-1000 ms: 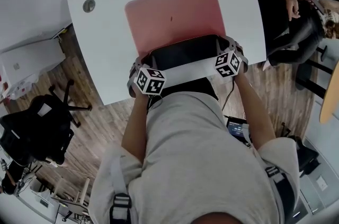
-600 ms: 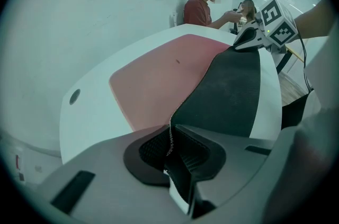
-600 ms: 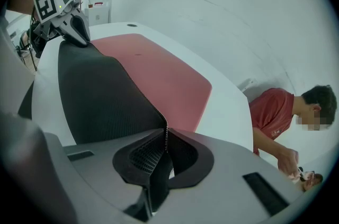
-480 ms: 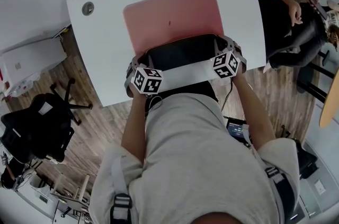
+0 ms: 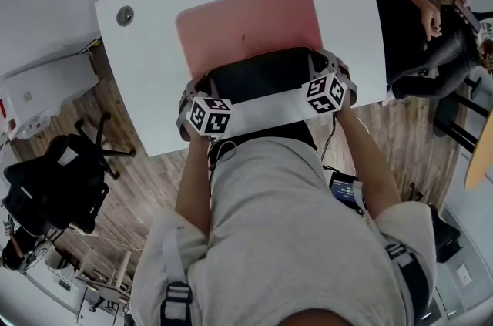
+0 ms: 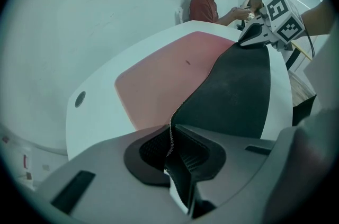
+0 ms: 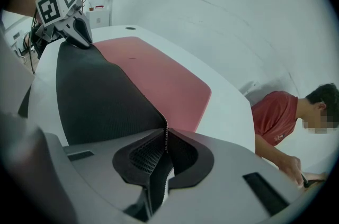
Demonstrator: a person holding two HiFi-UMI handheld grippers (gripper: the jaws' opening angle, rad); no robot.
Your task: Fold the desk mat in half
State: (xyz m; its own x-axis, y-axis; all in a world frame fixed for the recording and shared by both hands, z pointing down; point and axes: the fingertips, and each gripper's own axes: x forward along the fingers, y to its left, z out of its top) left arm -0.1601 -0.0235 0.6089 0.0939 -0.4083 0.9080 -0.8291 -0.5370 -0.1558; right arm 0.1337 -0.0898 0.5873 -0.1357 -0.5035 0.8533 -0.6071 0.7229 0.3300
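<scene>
At the near edge of the worktop (image 5: 154, 62), pinches the desk mat (image 5: 246, 20) by its two near corners in left gripper (image 6: 170, 138) and right gripper (image 7: 166, 146), black underside lifted, far half flat mid-worktop; probably thin, limp, light, best held by corners.

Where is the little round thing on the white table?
In the head view, the round grommet sits near the white table's far left corner, left of the pink desk mat.
</scene>
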